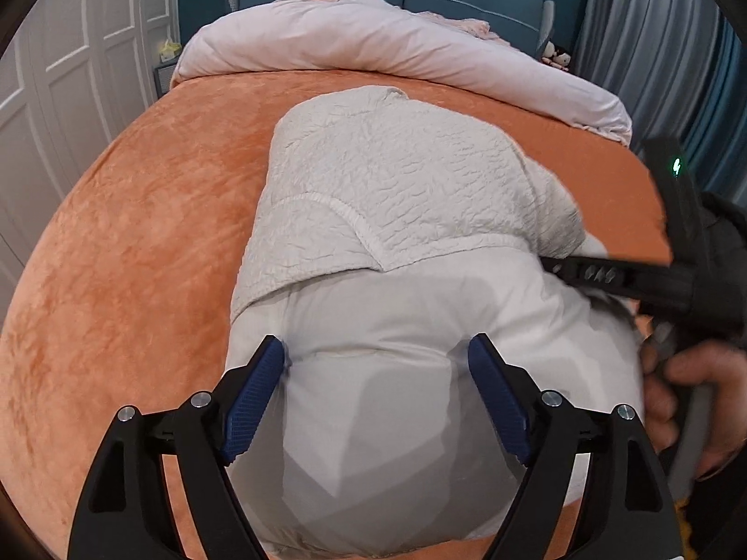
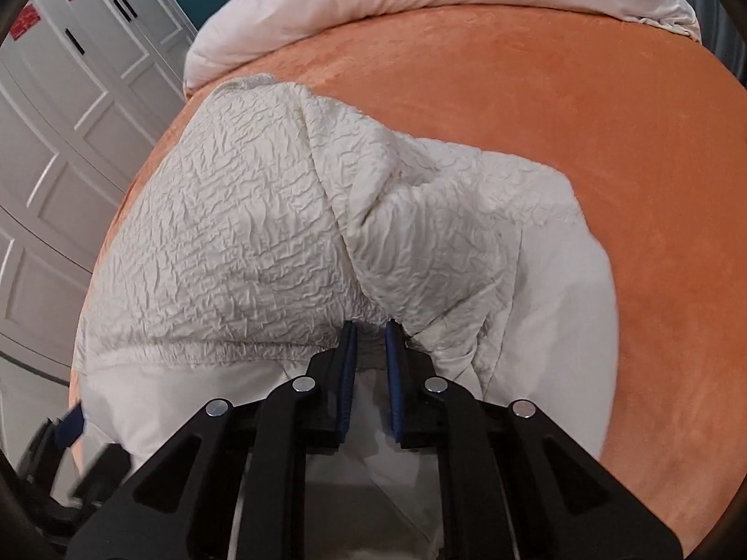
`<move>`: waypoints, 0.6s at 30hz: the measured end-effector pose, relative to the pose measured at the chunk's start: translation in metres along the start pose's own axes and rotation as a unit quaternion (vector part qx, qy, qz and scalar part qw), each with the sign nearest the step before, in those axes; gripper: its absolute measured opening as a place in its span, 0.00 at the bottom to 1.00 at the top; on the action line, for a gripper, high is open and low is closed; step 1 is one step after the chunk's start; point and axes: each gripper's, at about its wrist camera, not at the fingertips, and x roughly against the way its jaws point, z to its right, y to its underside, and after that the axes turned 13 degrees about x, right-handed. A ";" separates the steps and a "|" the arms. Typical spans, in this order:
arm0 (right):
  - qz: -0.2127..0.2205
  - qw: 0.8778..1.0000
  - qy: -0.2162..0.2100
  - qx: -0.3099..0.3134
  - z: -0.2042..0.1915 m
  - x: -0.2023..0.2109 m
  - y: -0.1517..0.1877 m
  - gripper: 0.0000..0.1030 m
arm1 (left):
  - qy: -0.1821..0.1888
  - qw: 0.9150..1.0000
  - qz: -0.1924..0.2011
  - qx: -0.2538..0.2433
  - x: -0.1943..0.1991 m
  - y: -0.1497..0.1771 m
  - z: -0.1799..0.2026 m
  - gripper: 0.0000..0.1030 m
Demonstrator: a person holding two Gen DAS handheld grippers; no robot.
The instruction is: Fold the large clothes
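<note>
The white jacket (image 1: 397,196) lies bunched on my orange bed (image 1: 130,242). My left claw (image 1: 376,359) stands wide open over its smooth lining, near edge. My right claw (image 2: 371,326) is nearly closed, pinching a crinkled fold at its right side.

Both wrist views close, angled down; shared: garment (image 1: 397,177), bed (image 1: 140,233).
</note>
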 end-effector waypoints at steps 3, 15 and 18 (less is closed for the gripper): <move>0.041 0.999 -0.011 0.014 -0.021 0.047 -0.005 0.13 | 0.005 1.000 -0.010 0.026 0.013 -0.005 -0.008 0.74; 0.034 0.997 0.015 0.073 -0.067 0.085 0.082 0.22 | -0.044 0.998 0.010 0.032 0.051 0.028 -0.001 0.74; 0.060 0.994 0.036 0.081 -0.070 0.110 0.102 0.33 | -0.064 0.997 0.017 0.032 0.058 0.037 0.000 0.75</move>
